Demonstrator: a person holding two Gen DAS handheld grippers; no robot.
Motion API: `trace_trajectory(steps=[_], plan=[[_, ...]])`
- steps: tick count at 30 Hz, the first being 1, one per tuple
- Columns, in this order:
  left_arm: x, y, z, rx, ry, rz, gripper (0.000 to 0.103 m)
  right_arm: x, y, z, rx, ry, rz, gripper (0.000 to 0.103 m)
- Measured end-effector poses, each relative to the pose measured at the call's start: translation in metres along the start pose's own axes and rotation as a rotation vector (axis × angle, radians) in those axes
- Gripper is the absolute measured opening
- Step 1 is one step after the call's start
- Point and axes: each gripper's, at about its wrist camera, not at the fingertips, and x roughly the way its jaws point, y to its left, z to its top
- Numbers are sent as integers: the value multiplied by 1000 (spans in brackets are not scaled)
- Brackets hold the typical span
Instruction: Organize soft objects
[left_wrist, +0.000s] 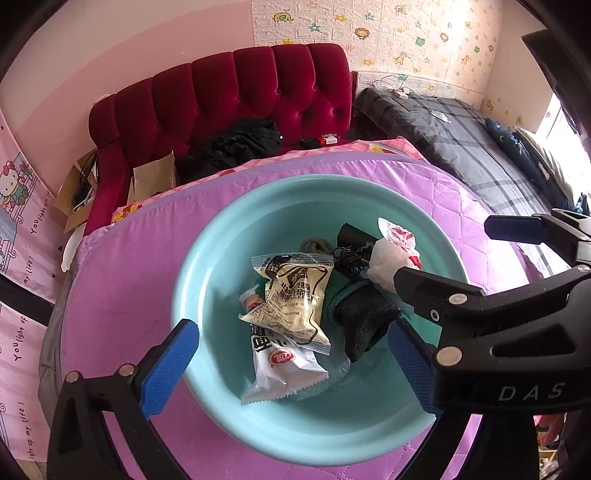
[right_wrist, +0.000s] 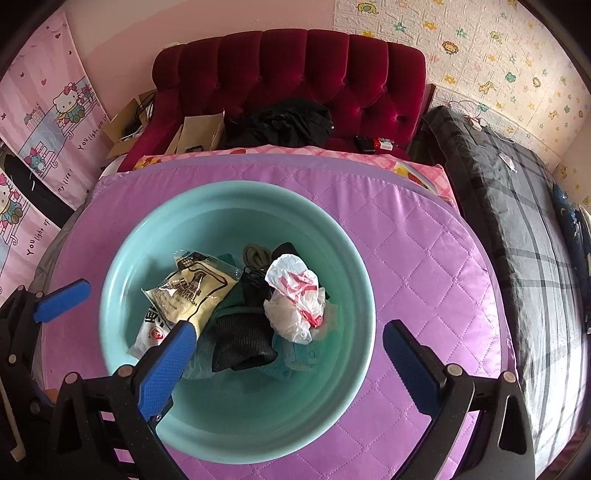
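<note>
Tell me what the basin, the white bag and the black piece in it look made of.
Basin: likely plastic, smooth and semi-glossy, with soft highlights along its rim.
White bag: thin plastic film, crumpled and translucent, with red print.
Black piece: seems a knitted or mesh fabric, matte, with a fine ribbed texture; what it is stays unclear.

Before you: a smooth, glossy plastic basin (right_wrist: 122, 236) on shiny quilted satin-like cloth (right_wrist: 424, 258). In it you see crinkly glossy foil snack packets (left_wrist: 295, 295), a thin wrinkled plastic bag (right_wrist: 295, 299) and a matt black knitted cloth (right_wrist: 240, 339). Behind, a tufted velvet headboard (right_wrist: 295, 74).
</note>
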Motion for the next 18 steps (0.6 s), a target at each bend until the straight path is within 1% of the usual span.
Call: trace_trajectory(steps=[6, 16, 18], plan=[[-18, -5, -10, 8, -19, 13, 103, -19, 3, -12, 6, -11, -5, 103], [-53, -15, -29, -7, -52, 0, 103, -53, 10, -38, -2, -28, -17, 103], [-60, -17, -33, -3, -60, 8, 103, -59, 11, -42, -4, -30, -20, 103]])
